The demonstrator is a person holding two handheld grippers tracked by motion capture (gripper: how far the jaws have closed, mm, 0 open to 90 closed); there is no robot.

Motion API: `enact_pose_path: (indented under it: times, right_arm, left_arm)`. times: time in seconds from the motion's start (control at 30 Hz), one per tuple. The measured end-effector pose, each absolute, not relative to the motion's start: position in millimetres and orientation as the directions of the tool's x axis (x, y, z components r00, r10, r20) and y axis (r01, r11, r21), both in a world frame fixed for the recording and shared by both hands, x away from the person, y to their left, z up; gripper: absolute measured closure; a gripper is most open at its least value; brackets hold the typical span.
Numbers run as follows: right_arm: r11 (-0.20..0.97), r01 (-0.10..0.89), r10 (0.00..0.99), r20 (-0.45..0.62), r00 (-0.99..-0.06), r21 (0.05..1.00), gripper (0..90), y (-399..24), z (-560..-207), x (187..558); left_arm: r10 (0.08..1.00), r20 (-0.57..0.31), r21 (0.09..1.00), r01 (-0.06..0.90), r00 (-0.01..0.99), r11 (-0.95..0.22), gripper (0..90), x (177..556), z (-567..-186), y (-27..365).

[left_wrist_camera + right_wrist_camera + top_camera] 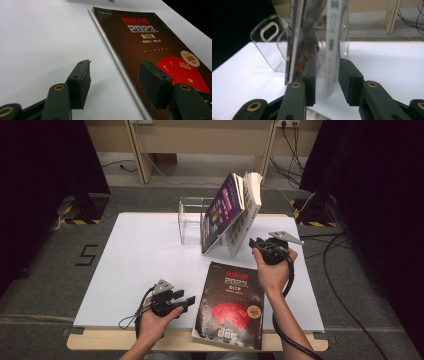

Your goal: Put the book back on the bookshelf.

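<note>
A dark book [230,305] with red "2023" lettering lies flat at the front of the white board [140,265]. My left gripper [186,301] rests just left of it. In the left gripper view it [115,65] is open, one jaw over the board and the other over the book's cover [150,45], astride its long edge. A purple book [225,210] and a white book [247,215] lean in a clear acrylic holder [190,220]. My right gripper [256,243] is open around the white book's [331,37] lower edge, its left jaw between that and the purple book [297,37].
The acrylic holder's handle wall [265,42] stands behind the books. The board sits on a wooden table [100,340], and the flat book overhangs its front edge. Black curtains hang at both sides, and cables run over the floor at the right [340,290].
</note>
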State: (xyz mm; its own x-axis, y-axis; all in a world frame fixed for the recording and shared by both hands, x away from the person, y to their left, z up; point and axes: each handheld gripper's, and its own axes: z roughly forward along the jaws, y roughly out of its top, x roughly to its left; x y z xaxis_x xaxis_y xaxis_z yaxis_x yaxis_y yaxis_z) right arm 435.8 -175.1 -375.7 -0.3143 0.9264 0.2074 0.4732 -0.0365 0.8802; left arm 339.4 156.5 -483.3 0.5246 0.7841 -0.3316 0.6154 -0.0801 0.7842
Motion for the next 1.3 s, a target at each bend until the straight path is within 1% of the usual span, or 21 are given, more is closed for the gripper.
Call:
enact_pose_path:
  times: [0.13, 0.47, 0.73, 0.97, 1.1, 1.2, 1.3]
  right_arm:
    - [-0.031, 0.517, 0.929, 0.215, -0.300, 0.856, 67.9, -182, -387, 437]
    - [-0.020, 0.630, 0.938, 0.233, -0.257, 0.777, 69.3, -198, -414, 440]
    - [-0.021, 0.707, 0.947, 0.240, -0.212, 0.707, 68.9, -210, -439, 441]
    - [-0.035, 0.763, 0.950, 0.258, -0.175, 0.645, 68.3, -219, -452, 444]
    - [-0.038, 0.779, 0.951, 0.261, -0.164, 0.626, 67.6, -223, -458, 445]
    - [-0.059, 0.808, 0.949, 0.284, -0.136, 0.587, 67.0, -224, -462, 446]
    - [-0.055, 0.815, 0.949, 0.284, -0.136, 0.576, 66.7, -226, -467, 446]
  left_arm:
    - [0.779, -0.332, 0.780, 0.619, 0.531, -0.089, 43.6, 342, -484, 153]
    - [0.761, -0.366, 0.753, 0.651, 0.536, -0.097, 46.6, 351, -488, 142]
    - [0.758, -0.365, 0.745, 0.658, 0.541, -0.111, 47.7, 356, -490, 136]
    - [0.746, -0.381, 0.734, 0.669, 0.546, -0.115, 48.6, 357, -491, 131]
    - [0.745, -0.385, 0.727, 0.676, 0.546, -0.120, 49.1, 357, -494, 130]
    - [0.744, -0.385, 0.723, 0.680, 0.546, -0.124, 49.4, 357, -495, 129]
    - [0.743, -0.388, 0.720, 0.682, 0.545, -0.125, 49.4, 357, -495, 128]
